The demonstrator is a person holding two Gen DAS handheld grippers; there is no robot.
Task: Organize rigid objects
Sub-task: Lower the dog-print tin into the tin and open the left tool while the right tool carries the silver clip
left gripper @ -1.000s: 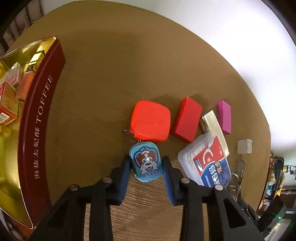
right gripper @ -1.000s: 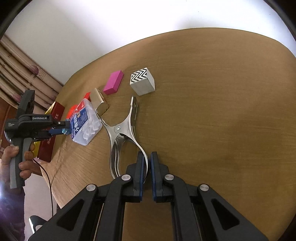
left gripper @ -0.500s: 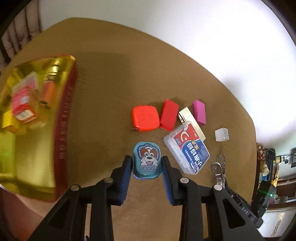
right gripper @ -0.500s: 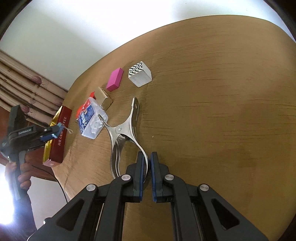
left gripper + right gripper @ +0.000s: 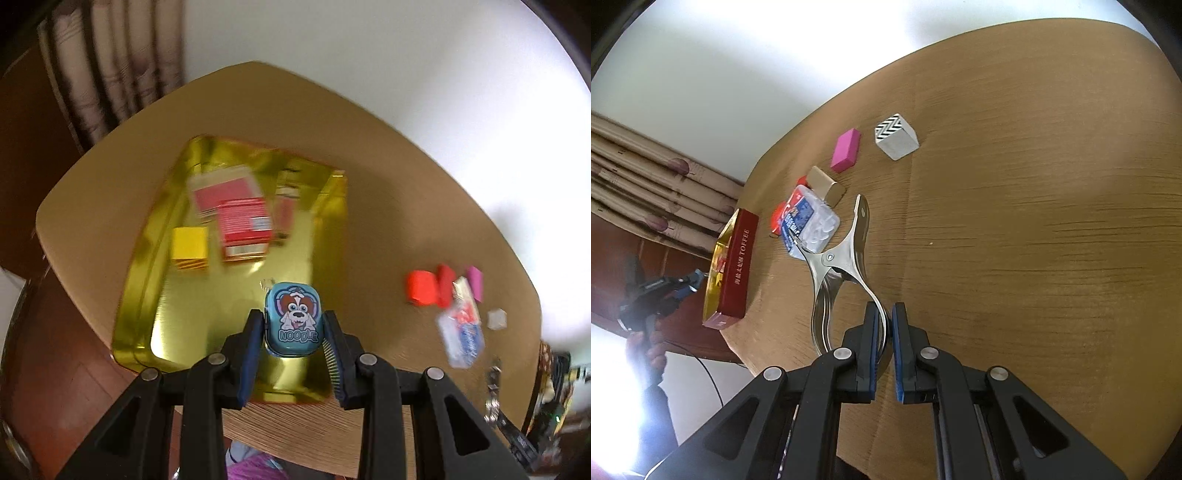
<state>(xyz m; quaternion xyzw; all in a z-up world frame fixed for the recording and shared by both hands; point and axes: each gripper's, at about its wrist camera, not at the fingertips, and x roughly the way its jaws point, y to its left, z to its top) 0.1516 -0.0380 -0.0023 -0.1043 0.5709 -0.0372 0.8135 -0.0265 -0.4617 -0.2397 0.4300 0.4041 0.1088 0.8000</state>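
Hanging over the gold interior of the toffee tin [image 5: 236, 332], the small blue dog-print "NOODLE" tin [image 5: 293, 319] is clamped between the blue pads of the left tool [image 5: 293, 343], its lid facing the camera. The toffee tin is a shallow rectangular tray, mirror-gold inside and dark red outside, and already holds a yellow cube [image 5: 190, 249], a red-and-white carton [image 5: 245, 230] and a further red-faced box [image 5: 225, 192]; these count as the sorted share. Judged from this, the task is partway done, the present step being the setting-down of the blue tin. Left on the wood-grain worktop [image 5: 1034, 221] are a rounded orange-red case [image 5: 421, 291], a red block [image 5: 445, 290], a pink block [image 5: 846, 149], a metallic gold bar [image 5: 825, 184], a clear plastic box [image 5: 809, 225] with a blue-and-red label, a white cube [image 5: 897, 136] with a chevron top, and a polished steel spring clamp [image 5: 838, 266]. The right tool [image 5: 884, 354] is closed to a narrow slit, one clamp handle running into it; a true grip cannot be confirmed.
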